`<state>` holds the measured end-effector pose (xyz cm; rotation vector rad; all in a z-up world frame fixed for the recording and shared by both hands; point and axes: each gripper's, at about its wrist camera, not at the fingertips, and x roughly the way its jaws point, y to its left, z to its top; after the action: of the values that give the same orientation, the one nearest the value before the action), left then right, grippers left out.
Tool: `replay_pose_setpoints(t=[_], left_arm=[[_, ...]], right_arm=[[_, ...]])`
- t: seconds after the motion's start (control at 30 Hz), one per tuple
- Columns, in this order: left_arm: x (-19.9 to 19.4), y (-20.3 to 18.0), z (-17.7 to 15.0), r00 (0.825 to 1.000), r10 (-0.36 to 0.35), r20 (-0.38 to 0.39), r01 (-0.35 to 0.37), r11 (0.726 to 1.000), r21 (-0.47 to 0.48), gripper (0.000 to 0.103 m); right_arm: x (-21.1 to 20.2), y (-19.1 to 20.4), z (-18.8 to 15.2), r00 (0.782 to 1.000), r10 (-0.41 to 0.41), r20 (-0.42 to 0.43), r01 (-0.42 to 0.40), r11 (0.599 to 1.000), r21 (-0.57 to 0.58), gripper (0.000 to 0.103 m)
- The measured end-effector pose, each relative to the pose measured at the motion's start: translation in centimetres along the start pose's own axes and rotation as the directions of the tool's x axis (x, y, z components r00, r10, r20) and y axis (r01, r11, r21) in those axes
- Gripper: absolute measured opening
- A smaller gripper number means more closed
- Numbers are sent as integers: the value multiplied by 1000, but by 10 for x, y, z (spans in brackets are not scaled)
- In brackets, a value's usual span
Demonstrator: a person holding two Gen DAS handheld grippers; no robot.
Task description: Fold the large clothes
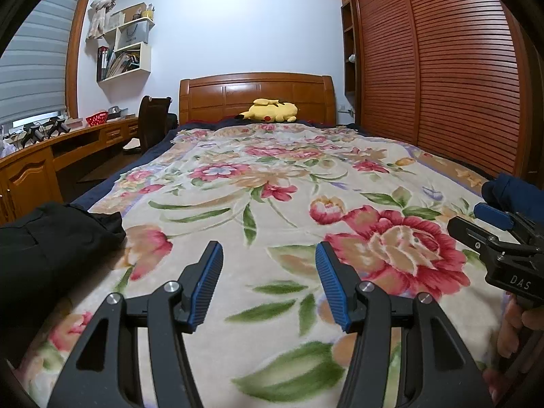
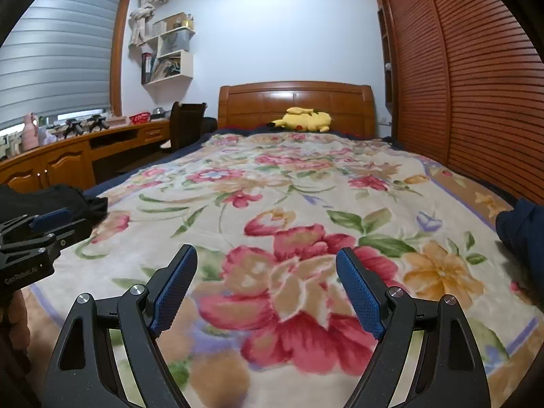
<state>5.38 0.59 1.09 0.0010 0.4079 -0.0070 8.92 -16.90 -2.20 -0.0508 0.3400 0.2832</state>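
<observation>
Soft, even indoor light is filling both views, with a thin strip of daylight showing under the window blind (image 2: 51,51) and faint glare sitting on the wooden headboard (image 1: 256,93). Fisheye distortion is bowing the wardrobe (image 1: 452,68) slats, and black vignetting is eating the corners. The floral blanket (image 2: 289,272) is going soft and smeared near the bottom edge, and shadows are staying weak.

A bed (image 1: 272,183) covered by a floral blanket (image 1: 258,204) is set against a pale wall (image 1: 238,27), with a wooden headboard (image 1: 256,97) at its far edge. Louvred wooden wardrobe doors (image 1: 442,74) are seen along its right edge; a wooden desk (image 1: 68,142), white wall shelves (image 1: 127,51) and a blinded window (image 1: 30,68) are found at the left.
</observation>
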Motion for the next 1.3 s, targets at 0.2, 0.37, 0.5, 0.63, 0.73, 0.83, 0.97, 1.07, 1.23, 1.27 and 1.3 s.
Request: replay_pose_setpoints(t=[0.2,0.37,0.5,0.63,0.73,0.83,0.97,1.07,1.23,1.27,1.3], left_arm=[[-3,1,1,1000,-2,12,2,1000,-7,56],[-3,1,1,1000,2,12,-2,1000,-3,56],[-4,1,1,1000,2,13,-2,1000,-5,56],[-3,1,1,1000,3,14,-3,1000,-3,56],[-4,2,1,1000,5,14,-5,1000,-1,56],[-4,2,1,1000,6,15,-6,1000,-1,56],[-4,2,1,1000,6,15,-6,1000,-2,56],[-4,2,1,1000,7,16,-7,1000,-1,56],[-4,2,1,1000,6,15,-6,1000,-1,56],[-4,2,1,1000,7,16,-7,1000,-1,56],[-4,2,1,1000,7,17,-7,1000,-2,56]], right_arm=[[0,0,0,1000,0,-1,0,1000,0,85],[0,0,0,1000,0,1,0,1000,0,85],[0,-2,0,1000,-2,2,2,1000,3,85],[0,-2,0,1000,-2,3,2,1000,3,85],[0,-2,0,1000,-2,3,2,1000,3,85],[0,-2,0,1000,-2,3,2,1000,3,85],[0,-3,0,1000,-2,3,2,1000,2,85],[1,-4,0,1000,-3,4,3,1000,5,85],[1,-4,0,1000,-2,4,2,1000,4,86],[1,-4,0,1000,-2,4,2,1000,4,86],[1,-4,0,1000,-2,5,2,1000,4,86]])
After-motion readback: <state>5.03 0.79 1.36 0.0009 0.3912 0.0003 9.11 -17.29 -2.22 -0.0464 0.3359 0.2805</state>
